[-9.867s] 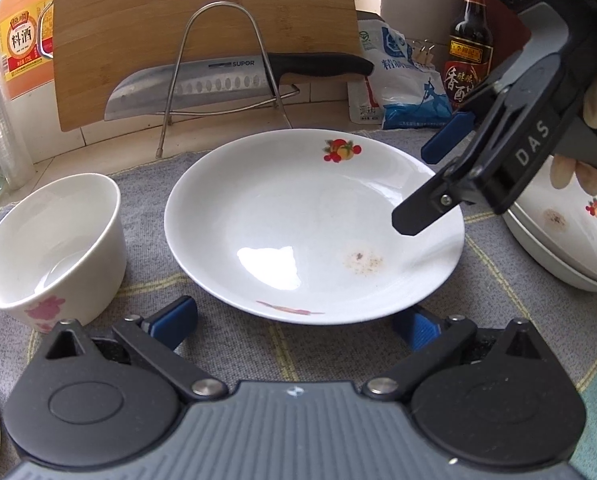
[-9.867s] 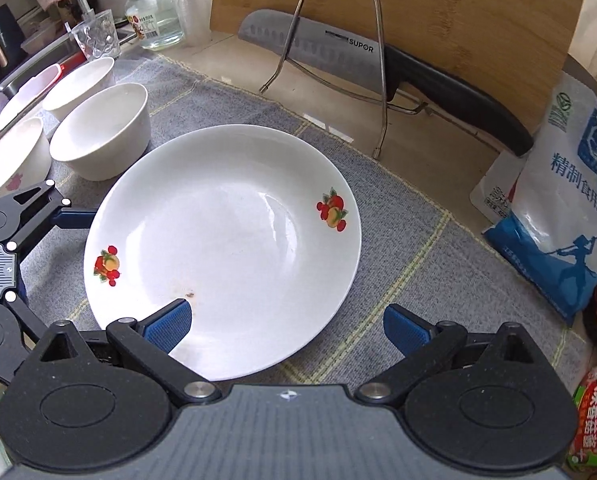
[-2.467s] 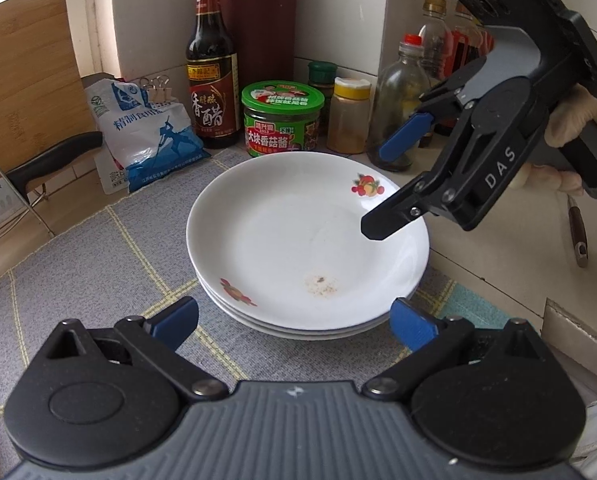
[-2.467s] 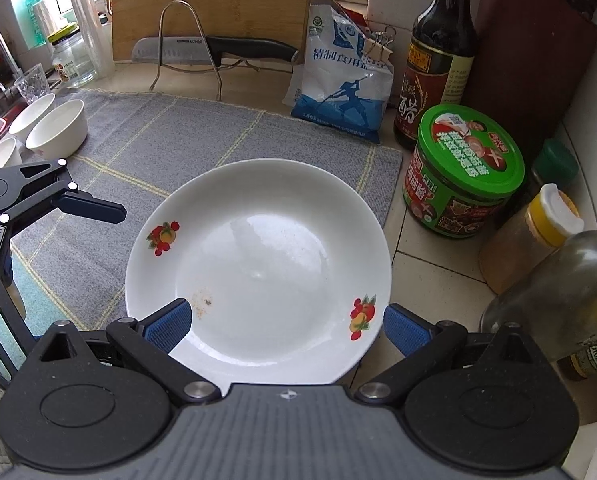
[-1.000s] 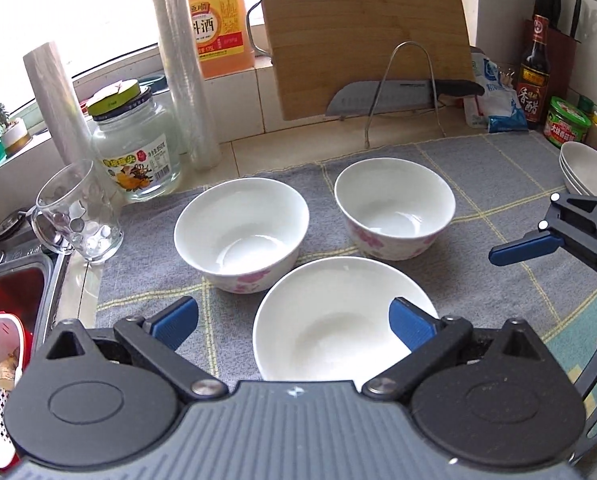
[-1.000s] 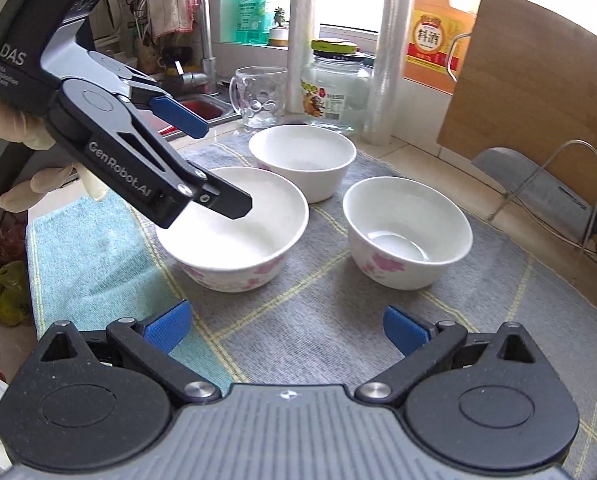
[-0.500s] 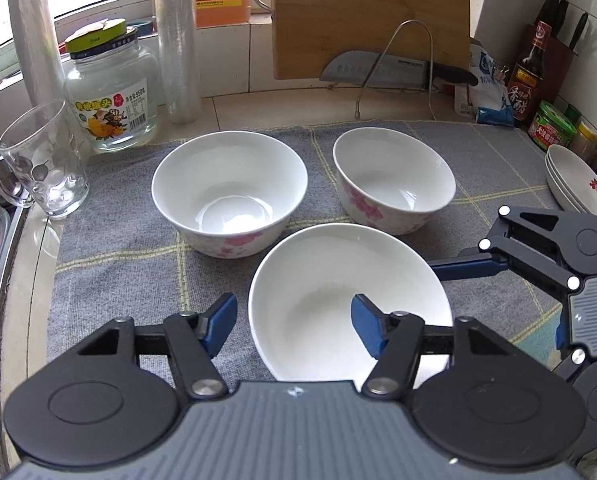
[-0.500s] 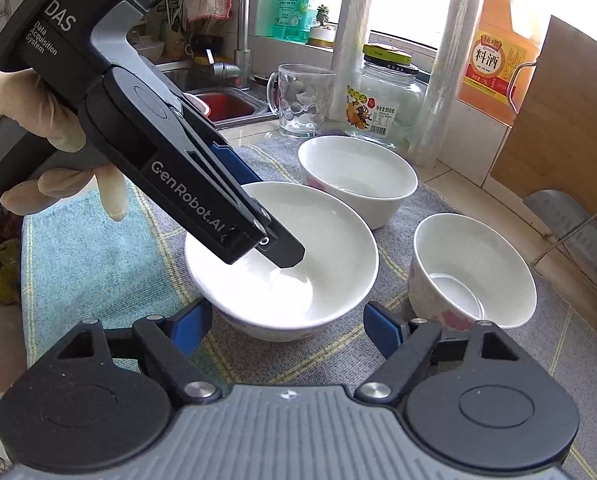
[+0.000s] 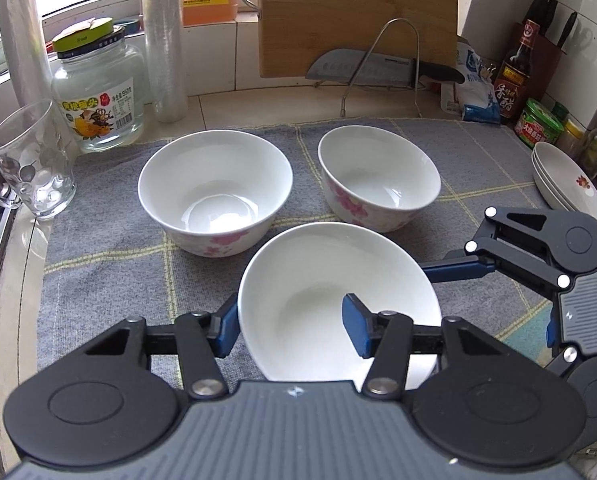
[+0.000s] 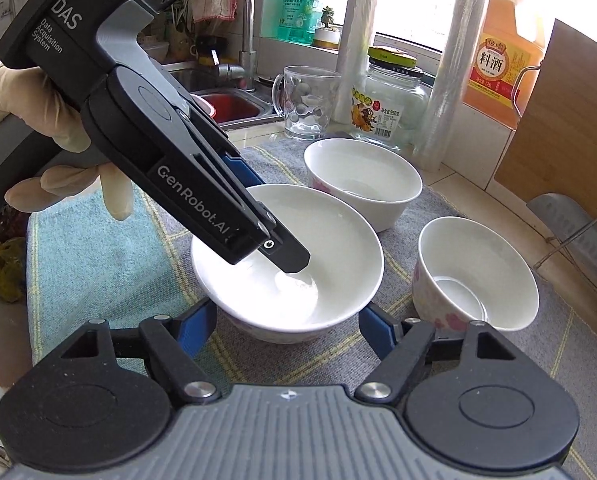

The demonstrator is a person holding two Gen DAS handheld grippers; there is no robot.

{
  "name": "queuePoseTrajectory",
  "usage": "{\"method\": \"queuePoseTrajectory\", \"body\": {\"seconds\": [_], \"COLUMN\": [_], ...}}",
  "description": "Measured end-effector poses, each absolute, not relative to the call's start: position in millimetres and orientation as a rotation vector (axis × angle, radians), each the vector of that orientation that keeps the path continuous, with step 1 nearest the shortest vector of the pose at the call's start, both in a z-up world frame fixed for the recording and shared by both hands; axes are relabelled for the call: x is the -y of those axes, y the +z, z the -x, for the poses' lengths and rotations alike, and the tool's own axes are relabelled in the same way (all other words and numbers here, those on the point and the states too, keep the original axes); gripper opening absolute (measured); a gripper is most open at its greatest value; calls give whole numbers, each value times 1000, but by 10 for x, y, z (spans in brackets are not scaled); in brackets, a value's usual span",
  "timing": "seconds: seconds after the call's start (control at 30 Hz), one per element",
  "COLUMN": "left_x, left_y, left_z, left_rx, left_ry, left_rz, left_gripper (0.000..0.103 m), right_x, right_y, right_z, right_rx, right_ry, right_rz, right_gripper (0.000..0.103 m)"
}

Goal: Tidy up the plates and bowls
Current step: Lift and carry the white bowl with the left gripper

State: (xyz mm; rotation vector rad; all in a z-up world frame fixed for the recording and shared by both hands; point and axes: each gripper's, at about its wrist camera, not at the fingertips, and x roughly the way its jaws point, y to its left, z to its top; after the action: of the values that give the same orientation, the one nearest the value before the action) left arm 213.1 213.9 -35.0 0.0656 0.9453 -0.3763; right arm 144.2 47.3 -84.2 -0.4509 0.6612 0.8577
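Observation:
Three white bowls with pink flowers stand on a grey mat [image 9: 110, 264]. My left gripper [image 9: 291, 328] is shut on the left wall of the near bowl [image 9: 330, 280], one pad outside and one inside. From the right wrist view, the left gripper [image 10: 282, 252] reaches into this near bowl [image 10: 338, 248]. My right gripper [image 10: 286, 330] straddles the bowl's lower body. Its jaws are closing and its pads stand close to the walls. The far-left bowl [image 9: 214, 184] and far-right bowl [image 9: 378, 176] stand free. Stacked plates [image 9: 566, 184] sit at the right.
A glass mug [image 9: 30, 160], a jar [image 9: 98, 92] and film rolls stand at the back left. A knife on a wire rack [image 9: 378, 70] leans by the cutting board [image 9: 358, 12]. Bottles and tins crowd the right corner. A sink [image 10: 226, 104] lies beyond a teal cloth [image 10: 90, 264].
My left jaws went from wide apart to shut on the near bowl's wall. My right gripper came in toward the same bowl and its jaws narrowed around it.

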Motion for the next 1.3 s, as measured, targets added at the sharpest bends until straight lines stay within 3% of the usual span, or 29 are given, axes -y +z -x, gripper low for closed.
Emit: {"method": "queuePoseTrajectory", "body": {"seconds": [0.7,1.3], "left_x": [-1331,-491], "left_y": [-134,-236], "left_z": [-1935,-1919], "left_rx": [-911,-923], "left_ry": [-486,-606], "left_rz": [-87,-129], "left_gripper": [52,52], "right_x": [320,1161], "right_y": [-505,-569], "right_z": [-1163,-1044], "right_rx": [-641,-708], "right_ry": [795,679], "right_rz": [463,424], "right_gripper": [82,82]}}
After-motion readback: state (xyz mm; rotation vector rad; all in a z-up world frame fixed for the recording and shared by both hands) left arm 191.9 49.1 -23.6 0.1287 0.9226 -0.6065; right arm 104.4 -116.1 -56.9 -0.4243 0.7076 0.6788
